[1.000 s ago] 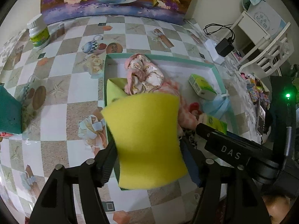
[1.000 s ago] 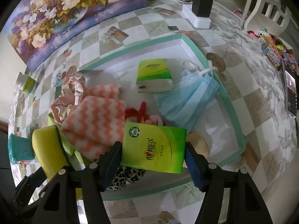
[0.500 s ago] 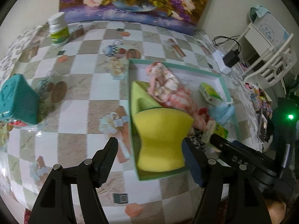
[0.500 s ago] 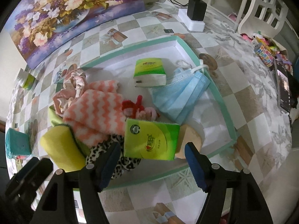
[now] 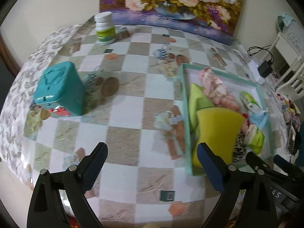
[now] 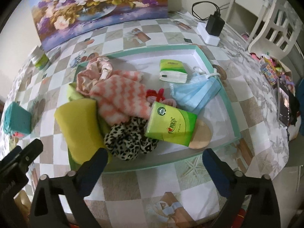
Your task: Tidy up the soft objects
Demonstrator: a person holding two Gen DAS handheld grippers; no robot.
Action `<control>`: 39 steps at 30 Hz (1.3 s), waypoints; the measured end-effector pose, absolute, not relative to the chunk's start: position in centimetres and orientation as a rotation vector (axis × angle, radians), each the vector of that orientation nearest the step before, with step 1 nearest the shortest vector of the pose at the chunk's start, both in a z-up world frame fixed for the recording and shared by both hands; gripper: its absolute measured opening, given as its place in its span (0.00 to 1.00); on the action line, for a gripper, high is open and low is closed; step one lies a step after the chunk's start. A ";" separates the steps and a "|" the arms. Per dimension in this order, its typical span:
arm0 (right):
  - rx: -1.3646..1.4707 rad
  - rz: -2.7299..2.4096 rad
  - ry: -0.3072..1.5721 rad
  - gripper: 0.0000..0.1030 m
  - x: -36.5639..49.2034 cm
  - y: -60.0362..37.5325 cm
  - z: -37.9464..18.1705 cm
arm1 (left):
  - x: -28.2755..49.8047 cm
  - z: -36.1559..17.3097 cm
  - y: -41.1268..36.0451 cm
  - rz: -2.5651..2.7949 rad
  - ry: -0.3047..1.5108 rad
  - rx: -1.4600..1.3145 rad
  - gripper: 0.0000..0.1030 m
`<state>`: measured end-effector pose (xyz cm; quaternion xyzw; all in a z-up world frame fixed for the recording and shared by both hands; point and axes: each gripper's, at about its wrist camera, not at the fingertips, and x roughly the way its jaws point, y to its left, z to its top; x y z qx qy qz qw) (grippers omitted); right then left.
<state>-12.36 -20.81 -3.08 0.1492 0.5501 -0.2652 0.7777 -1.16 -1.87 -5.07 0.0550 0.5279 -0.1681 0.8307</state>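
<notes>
A white tray with a teal rim [image 6: 218,76] holds the soft things. The yellow sponge [image 5: 218,131] lies at its near left corner, on a green cloth. A green tissue pack [image 6: 171,126] rests tilted on a leopard-print scrunchie [image 6: 129,140] and a tan round pad [image 6: 201,133]. My left gripper [image 5: 152,150] hangs over the checked tablecloth left of the tray, its jaws opening with nothing between them. My right gripper [image 6: 154,155] hovers in front of the tray's near rim, jaws also opening and empty.
Also in the tray are a pink zigzag cloth [image 6: 121,93], a blue face mask [image 6: 195,95] and a second tissue pack [image 6: 172,70]. A teal tin [image 5: 58,89] and a white bottle [image 5: 105,28] stand to the left. A charger [image 6: 212,30] sits behind the tray.
The left gripper let go of the yellow sponge and the right let go of the tissue pack; both now lie in the tray. Both grippers widened and drew back, the left one toward the left.
</notes>
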 end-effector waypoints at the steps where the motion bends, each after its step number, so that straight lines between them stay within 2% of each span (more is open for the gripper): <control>1: 0.314 -0.575 1.186 1.00 -12.4 -20.6 -3.0 | -1.2 -5.1 -1.7 -0.353 1.120 0.117 0.92; 22: 0.231 -0.559 1.083 1.00 -13.8 -17.8 0.2 | -3.7 -3.1 0.3 -0.320 1.103 0.183 0.92; 39: 0.226 -0.540 1.105 1.00 -13.4 -17.7 -0.1 | -3.3 -3.5 0.5 -0.277 1.133 0.195 0.92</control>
